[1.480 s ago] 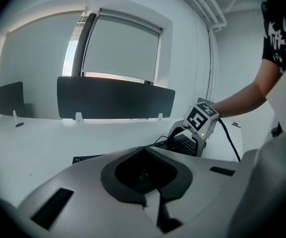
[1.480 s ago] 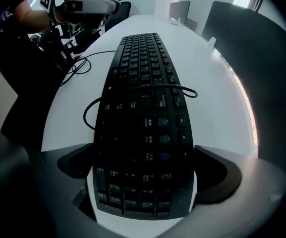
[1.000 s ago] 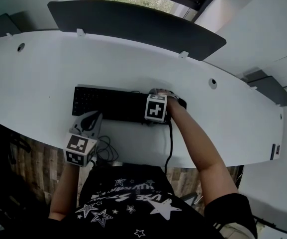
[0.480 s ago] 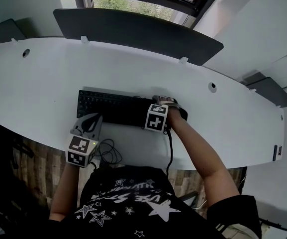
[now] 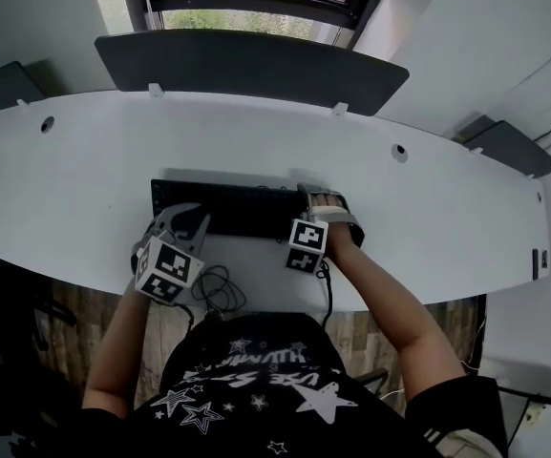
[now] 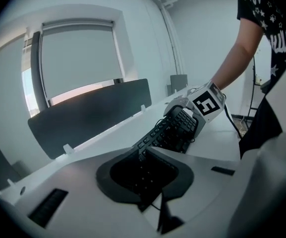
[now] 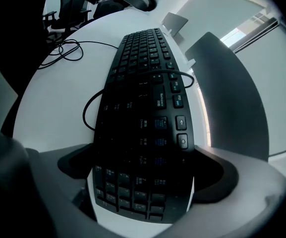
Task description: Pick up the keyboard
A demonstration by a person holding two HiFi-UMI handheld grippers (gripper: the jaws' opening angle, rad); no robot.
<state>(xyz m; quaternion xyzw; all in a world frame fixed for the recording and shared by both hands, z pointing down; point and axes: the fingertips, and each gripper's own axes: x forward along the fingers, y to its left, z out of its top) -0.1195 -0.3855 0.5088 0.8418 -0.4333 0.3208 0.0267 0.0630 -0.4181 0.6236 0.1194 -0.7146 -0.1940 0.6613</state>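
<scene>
- My left gripper (image 6: 143, 155) has its jaws nearly together on the left end of the keyboard (image 5: 242, 210), low in the middle of the left gripper view. A thin edge needs only a narrow pinch.
- My right gripper (image 7: 143, 182) straddles the number-pad end with its jaws wide. The pads seem to press both long edges, which should stop the board swinging.
- I judge that one grip per end shares the weight and keeps it level.
- The keyboard lies across the middle of the head view on the white surface (image 5: 84, 170), near its front edge.
- A cable (image 5: 220, 289) coils loose just below. It may drag on lifting.
</scene>
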